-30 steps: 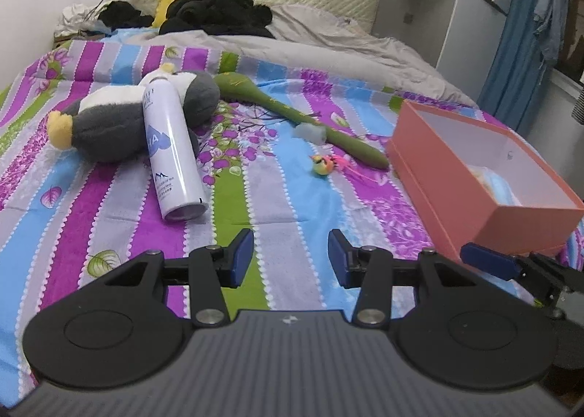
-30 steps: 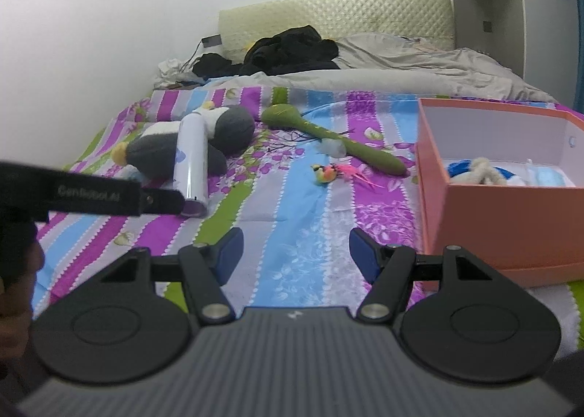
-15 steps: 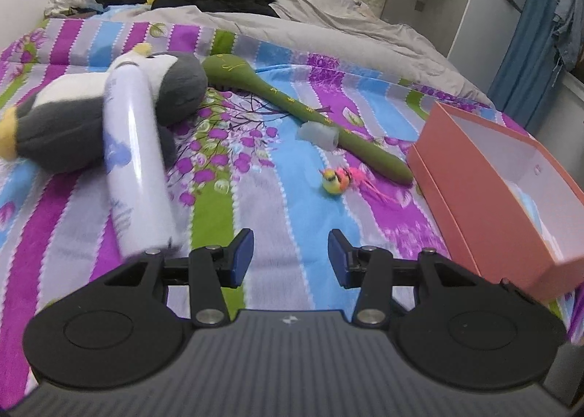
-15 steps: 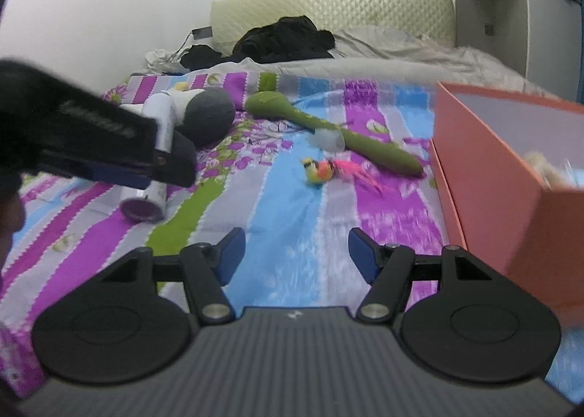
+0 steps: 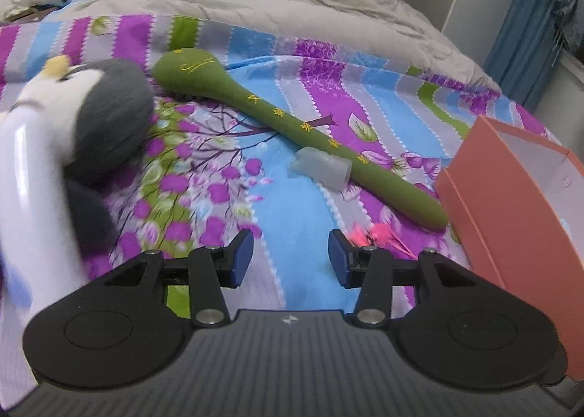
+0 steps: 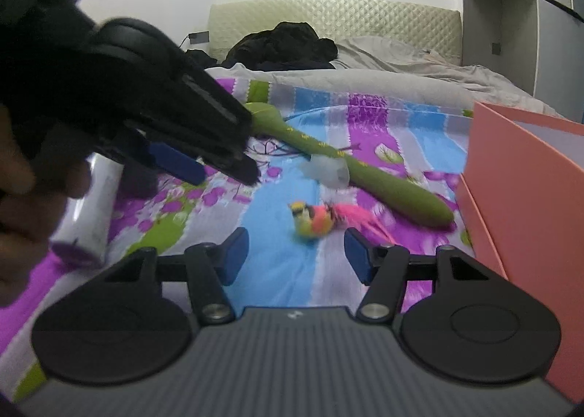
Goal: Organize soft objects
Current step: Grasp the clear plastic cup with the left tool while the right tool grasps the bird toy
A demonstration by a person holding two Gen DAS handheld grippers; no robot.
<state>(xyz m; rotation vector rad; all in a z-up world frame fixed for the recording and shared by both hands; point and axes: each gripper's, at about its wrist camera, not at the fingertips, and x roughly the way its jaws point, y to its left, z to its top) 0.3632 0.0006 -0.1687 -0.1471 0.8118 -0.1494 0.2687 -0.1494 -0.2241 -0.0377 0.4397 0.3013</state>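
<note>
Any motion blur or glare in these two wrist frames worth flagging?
Left wrist view: the white spray can and grey plush at the left edge are smeared, with a glare streak on the can; the green plush wand stays sharp. Right wrist view: the left gripper crossing close to the lens is a dark blur, and the small bird toy is slightly soft.
</note>
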